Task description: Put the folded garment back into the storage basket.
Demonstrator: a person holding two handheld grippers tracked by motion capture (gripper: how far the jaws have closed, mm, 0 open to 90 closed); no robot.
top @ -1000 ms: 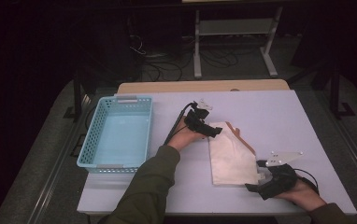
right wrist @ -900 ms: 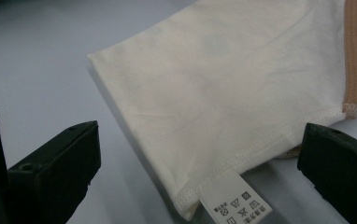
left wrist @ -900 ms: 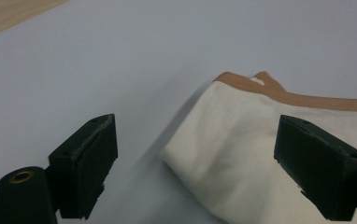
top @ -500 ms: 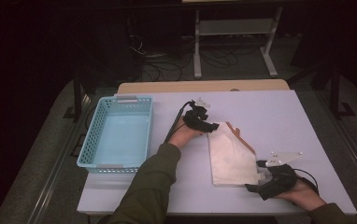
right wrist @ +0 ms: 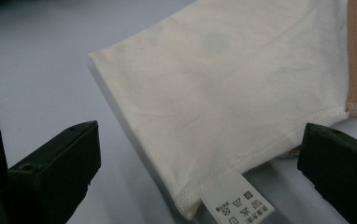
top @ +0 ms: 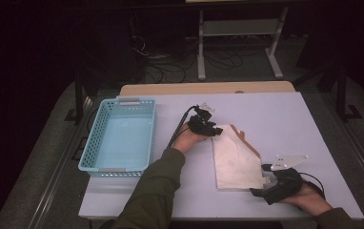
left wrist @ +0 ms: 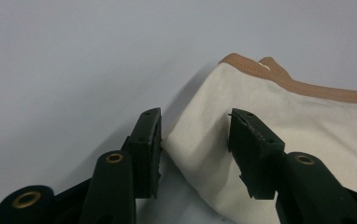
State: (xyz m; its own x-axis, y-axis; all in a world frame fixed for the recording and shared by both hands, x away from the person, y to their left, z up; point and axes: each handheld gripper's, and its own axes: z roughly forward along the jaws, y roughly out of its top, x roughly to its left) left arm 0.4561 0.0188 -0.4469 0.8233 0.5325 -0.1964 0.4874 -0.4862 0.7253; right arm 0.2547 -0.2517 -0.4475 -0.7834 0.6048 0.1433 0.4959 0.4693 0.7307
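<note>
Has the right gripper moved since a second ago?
No. In the high view the right gripper sits at the same spot by the cloth's near corner, same gap to the table's front edge.

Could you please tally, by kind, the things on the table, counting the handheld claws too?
Folded cream garment: 1
Light blue basket: 1
Claws, left claw and right claw: 2
Total: 4
</note>
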